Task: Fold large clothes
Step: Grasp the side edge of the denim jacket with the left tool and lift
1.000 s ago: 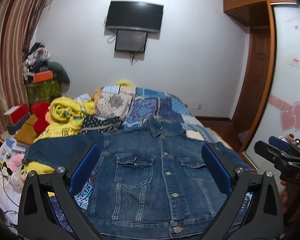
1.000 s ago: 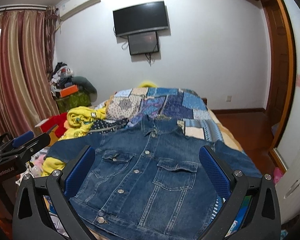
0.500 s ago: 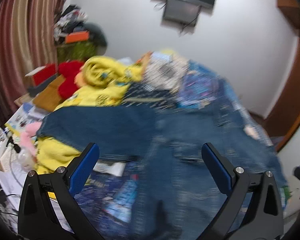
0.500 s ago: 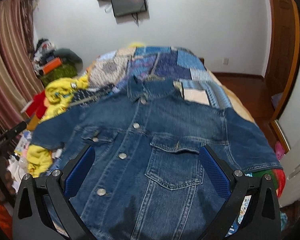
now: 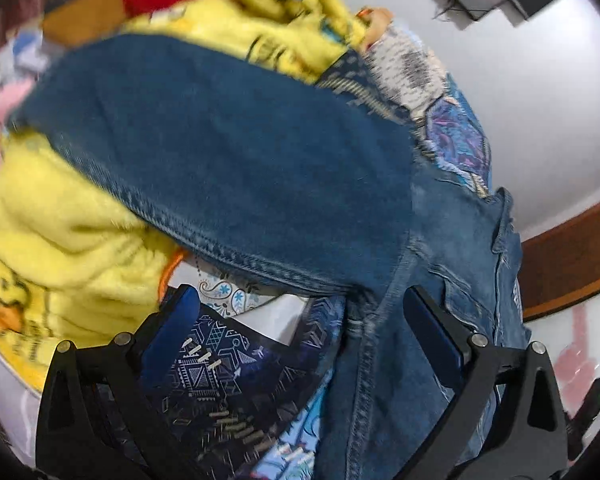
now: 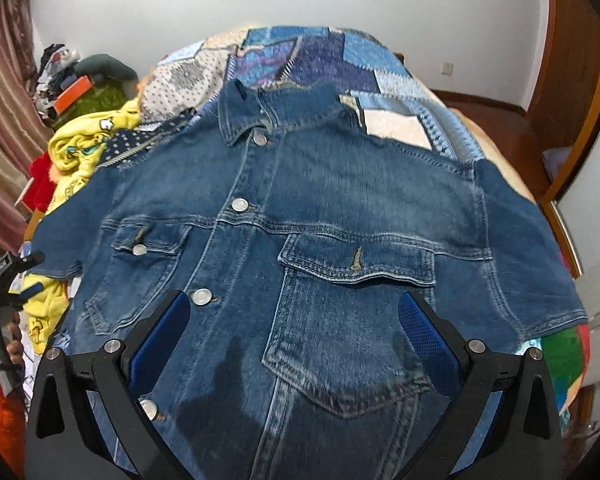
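1. Along the bed's left edge lies a heap of yellow fleece clothing [image 6: 85, 148], with a red plush item [image 6: 40, 178] beside it.
2. The left hand-held gripper [image 5: 300, 320] hangs over the jacket's left sleeve [image 5: 228, 160], jaws spread wide and empty; that sleeve drapes across the yellow heap.
3. The denim jacket [image 6: 320, 208] lies face up and buttoned, spread flat on the patchwork quilt [image 6: 324, 56] of the bed, collar toward the far end.
4. The right hand-held gripper [image 6: 294, 322] hovers above the jacket's chest pocket [image 6: 352, 320], jaws wide, gripping nothing.
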A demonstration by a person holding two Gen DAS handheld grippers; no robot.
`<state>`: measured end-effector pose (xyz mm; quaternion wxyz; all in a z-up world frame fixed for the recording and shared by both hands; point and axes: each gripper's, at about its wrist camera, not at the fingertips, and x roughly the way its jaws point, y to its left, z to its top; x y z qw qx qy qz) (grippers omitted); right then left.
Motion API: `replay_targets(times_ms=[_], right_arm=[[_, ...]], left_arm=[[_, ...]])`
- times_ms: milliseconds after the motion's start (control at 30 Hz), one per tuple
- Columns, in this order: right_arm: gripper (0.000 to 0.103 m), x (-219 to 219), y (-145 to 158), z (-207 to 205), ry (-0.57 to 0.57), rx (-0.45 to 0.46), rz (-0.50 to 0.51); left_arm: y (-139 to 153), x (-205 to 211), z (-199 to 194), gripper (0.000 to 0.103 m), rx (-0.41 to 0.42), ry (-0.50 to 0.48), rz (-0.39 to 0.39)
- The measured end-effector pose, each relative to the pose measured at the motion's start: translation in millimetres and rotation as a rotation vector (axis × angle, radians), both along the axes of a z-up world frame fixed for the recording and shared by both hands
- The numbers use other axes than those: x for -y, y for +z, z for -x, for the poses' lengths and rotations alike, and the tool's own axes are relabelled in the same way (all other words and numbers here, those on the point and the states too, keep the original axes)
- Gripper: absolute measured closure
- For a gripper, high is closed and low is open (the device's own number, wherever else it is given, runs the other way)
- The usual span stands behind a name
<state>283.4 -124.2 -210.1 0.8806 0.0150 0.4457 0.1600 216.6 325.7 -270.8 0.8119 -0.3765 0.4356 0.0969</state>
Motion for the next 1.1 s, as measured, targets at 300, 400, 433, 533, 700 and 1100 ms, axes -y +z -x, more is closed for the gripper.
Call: replay_targets(times_ms=[300, 400, 433, 533, 700, 1100], right_arm=[[0.000, -3, -8, -20, -0.005, -0.022, 0.008], [0.000, -2, -9, -20, -0.003, -0.032, 0.004], [0.000, -2, -9, -20, -0.001, -0.032, 0.004], [0.000, 1, -6, -19, -0.005, -0.029, -0.004], [0.000, 10, 7, -14, -0.019, 0.001, -0.031], [0.000, 42, 32, 9, -0.077, 0.062, -0.124]], left_arm=[[-44, -35, -29, 0.010, -0.038, 0.084, 0.151], [-50, -45, -36, 0.019, -0.013, 0.127, 0.123], [-51, -47, -38, 0.023, -0.016, 0.138, 0.114], [-55, -54, -37, 0.035, -0.020, 0.178, 0.118], [-30, -50, -31, 0.074, 0.002, 0.192, 0.027], [113, 55, -64, 0.091, 0.220, -0.038, -0.319]])
